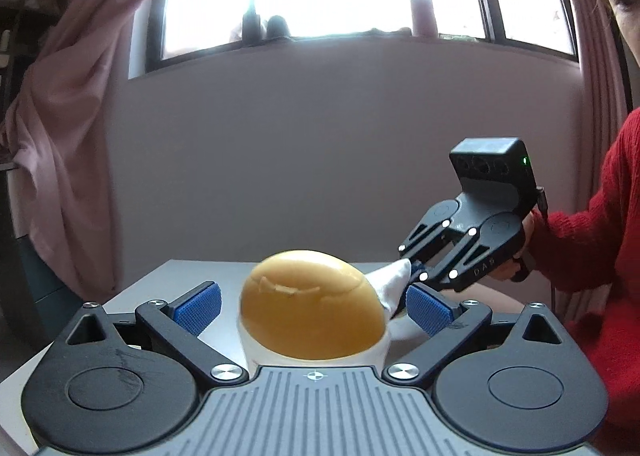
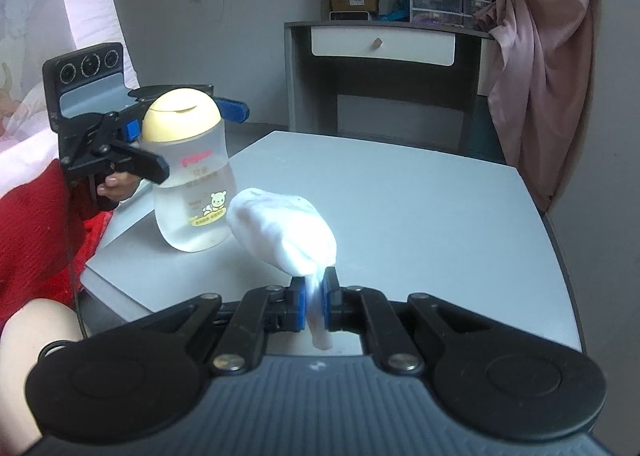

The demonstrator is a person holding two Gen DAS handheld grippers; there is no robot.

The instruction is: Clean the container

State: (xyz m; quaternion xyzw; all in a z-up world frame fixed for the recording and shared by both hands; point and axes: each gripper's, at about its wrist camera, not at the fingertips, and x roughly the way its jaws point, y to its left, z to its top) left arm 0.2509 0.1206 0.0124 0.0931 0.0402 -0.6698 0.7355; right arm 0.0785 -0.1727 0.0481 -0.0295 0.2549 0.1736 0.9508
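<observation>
Both tools meet over the near left corner of the grey surface [image 2: 400, 196]. Left tool [image 1: 312, 306] has its blue pads spread wide on either side of the yellow cap of the bottle [image 2: 192, 176], apart from it in its own view; only the right wrist view shows the frosted body with its bear print, tilted, base on the surface. Right tool [image 2: 316, 306] is pinched narrow on a white cloth [image 2: 284, 232], whose bunched end touches the bottle's lower side; the left view shows only the cloth's tip behind the cap.
</observation>
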